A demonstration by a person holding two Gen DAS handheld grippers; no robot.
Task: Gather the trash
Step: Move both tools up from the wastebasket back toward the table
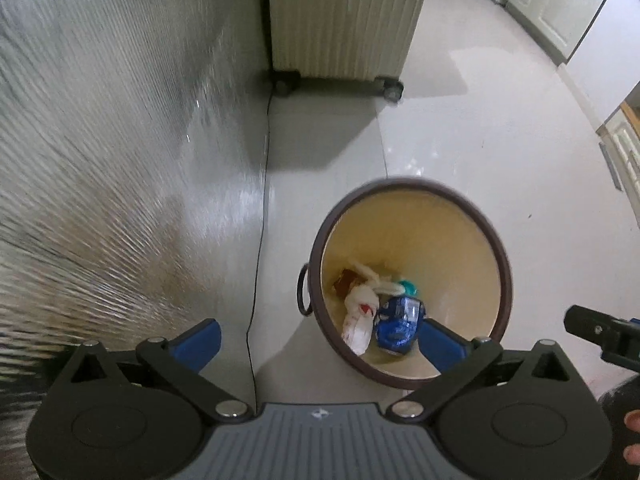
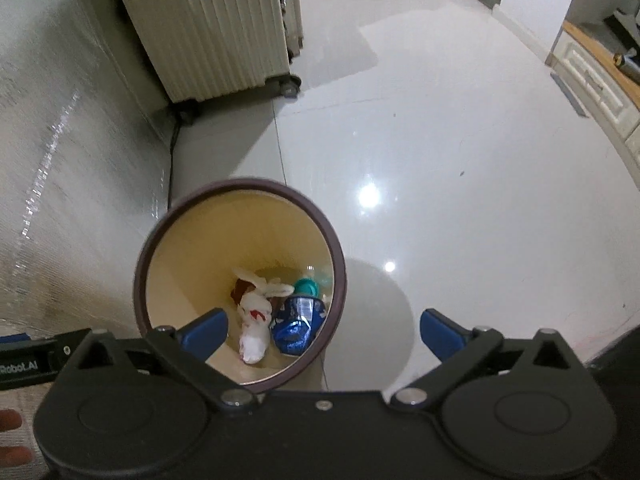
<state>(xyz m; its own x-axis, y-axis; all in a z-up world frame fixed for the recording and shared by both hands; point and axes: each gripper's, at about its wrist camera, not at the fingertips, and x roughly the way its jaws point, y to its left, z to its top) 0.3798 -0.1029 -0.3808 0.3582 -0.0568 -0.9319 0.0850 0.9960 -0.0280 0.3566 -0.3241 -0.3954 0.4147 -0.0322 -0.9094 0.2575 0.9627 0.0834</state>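
Left wrist view: bin (image 1: 505,264) stands upright on the floor (image 1: 460,140), just beside the wall (image 1: 120,140), its mouth open to the camera.
Trash: all of it lies at the bottom of the bin: a white wrapper (image 1: 360,316), a blue packet (image 1: 400,322) touching it, a teal piece (image 1: 407,286) and something brown (image 1: 345,280) behind.
Right wrist view: same heap, wrapper (image 2: 254,326) left of the packet (image 2: 298,320), bin rim (image 2: 138,280) partly under the near finger.
Left hand-held gripper (image 1: 318,338): released, jaws spread wide, nothing between them.
Right hand-held gripper (image 2: 322,332): released too, jaws wide, empty.
Step in hand: I'd judge the drop is done and both tools are free above the bin.
Floor: no loose litter shows on the tiles in either view.
Surroundings: a ribbed suitcase (image 1: 344,16) on wheels stands against the wall, well apart from the bin; a thin cable (image 1: 262,184) runs along the wall's foot.
Next move: probably look around for any leftover trash out of view; if there is none, the job looks finished.
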